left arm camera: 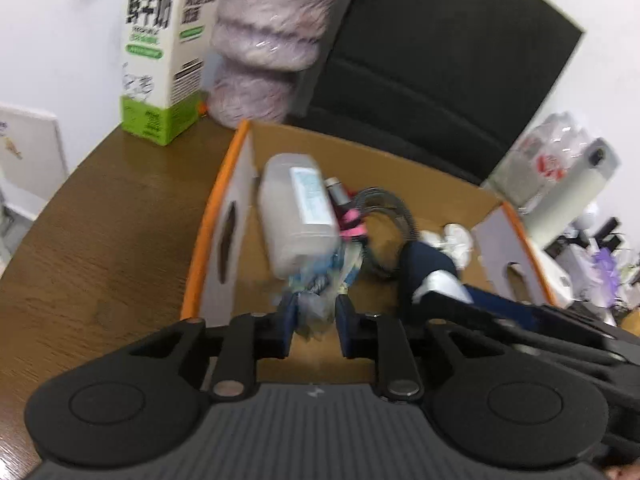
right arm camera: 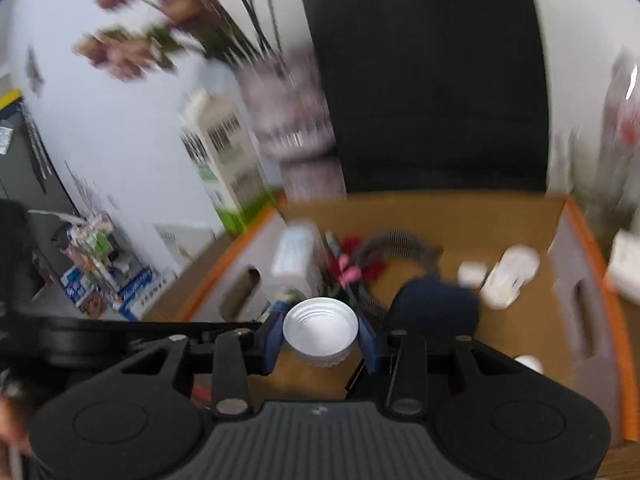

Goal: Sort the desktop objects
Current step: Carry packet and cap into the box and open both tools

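Observation:
An open cardboard box (left arm camera: 224, 216) with orange edges stands on the brown table; it also shows in the right wrist view (right arm camera: 576, 240). Inside lie a translucent plastic bottle (left arm camera: 296, 208), a coiled grey cable (left arm camera: 384, 208), pink clips (left arm camera: 354, 224), a dark blue object (left arm camera: 428, 264) and white items (right arm camera: 508, 276). My left gripper (left arm camera: 316, 312) is shut on a crumpled clear-and-blue plastic wrapper (left arm camera: 316, 300) over the box's near edge. My right gripper (right arm camera: 320, 340) is shut on a white screw cap (right arm camera: 320, 330), held above the box.
A green-and-white milk carton (left arm camera: 160, 48) and a pinkish wrapped vase (left arm camera: 268, 40) stand behind the box, beside a black monitor (left arm camera: 440, 48). Plastic-wrapped items (left arm camera: 560, 160) lie at the right. The right gripper's black body (left arm camera: 540, 332) reaches in from the right.

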A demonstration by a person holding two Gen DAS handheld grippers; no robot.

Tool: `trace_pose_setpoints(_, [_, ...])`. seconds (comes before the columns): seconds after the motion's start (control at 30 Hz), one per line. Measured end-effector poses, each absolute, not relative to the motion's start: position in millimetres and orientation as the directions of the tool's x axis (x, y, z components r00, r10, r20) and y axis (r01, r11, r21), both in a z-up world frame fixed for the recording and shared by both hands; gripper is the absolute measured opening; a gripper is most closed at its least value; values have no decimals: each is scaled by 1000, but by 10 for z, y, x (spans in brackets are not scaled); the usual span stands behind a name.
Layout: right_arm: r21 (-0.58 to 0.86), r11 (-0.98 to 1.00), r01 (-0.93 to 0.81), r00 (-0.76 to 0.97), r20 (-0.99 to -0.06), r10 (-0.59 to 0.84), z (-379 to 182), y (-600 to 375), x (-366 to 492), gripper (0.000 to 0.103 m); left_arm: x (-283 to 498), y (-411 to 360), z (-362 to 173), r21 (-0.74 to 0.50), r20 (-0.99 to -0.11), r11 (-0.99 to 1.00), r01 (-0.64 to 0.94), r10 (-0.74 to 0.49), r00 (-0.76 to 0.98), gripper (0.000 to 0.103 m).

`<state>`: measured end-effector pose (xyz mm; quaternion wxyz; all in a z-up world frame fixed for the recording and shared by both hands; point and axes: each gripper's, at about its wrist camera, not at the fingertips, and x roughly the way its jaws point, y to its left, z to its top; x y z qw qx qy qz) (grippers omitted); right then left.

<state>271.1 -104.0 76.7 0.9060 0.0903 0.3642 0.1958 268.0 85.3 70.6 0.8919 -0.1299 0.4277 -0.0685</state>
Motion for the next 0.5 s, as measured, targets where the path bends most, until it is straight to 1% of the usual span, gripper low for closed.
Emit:
trace_pose_setpoints(0.03, [307, 912, -272, 653, -637, 409, 699, -1007, 2771, 40, 2691, 865, 692, -288, -745, 958, -1, -224, 629, 35])
trace_pose_setpoints(0.07, [307, 918, -251, 651, -649, 395, 636, -977, 2835, 41, 2699, 881, 687, -279, -746, 960, -24, -201, 635, 38])
trace_pose_setpoints(0.13, [324, 917, -233, 642, -657, 395, 557, -952, 2920, 41, 2685, 907, 705, -262, -746, 963, -57, -165, 646, 39])
trace_pose_setpoints(0.17, [345, 913, -219, 635, -660, 402, 527, -967, 2944, 42, 2655, 922, 719, -270, -742, 961, -61, -168, 649, 44])
trace_pose_setpoints(0.2, [358, 911, -205, 639, -657, 401, 514, -991, 2938, 44, 2602, 948, 734, -310, -730, 949, -55, -201, 654, 54])
trace_pose_setpoints(0.23, [361, 912, -193, 650, -649, 394, 513, -1019, 2928, 52, 2540, 973, 749, -354, -710, 934, -58, -228, 666, 66])
trace_pose_setpoints(0.27, [362, 915, -181, 663, -642, 385, 519, -1051, 2917, 65, 2462, 984, 763, -384, -685, 921, -60, -241, 688, 72])
trace_pose_setpoints(0.3, [363, 916, -172, 671, -638, 378, 529, -1083, 2896, 72, 2372, 968, 784, -393, -663, 918, -47, -248, 706, 78])
trace_pose_setpoints(0.33, [367, 916, -165, 678, -632, 376, 555, -1122, 2867, 75, 2322, 930, 803, -380, -661, 924, -46, -236, 713, 84])
trace_pose_setpoints(0.43, [355, 923, -150, 695, -625, 354, 686, -1218, 2771, 75, 2197, 781, 858, -323, -646, 946, -38, -191, 739, 97])
trace_pose_setpoints(0.5, [319, 937, -141, 713, -624, 320, 810, -1287, 2666, 78, 2142, 707, 901, -287, -648, 957, -44, -160, 744, 98])
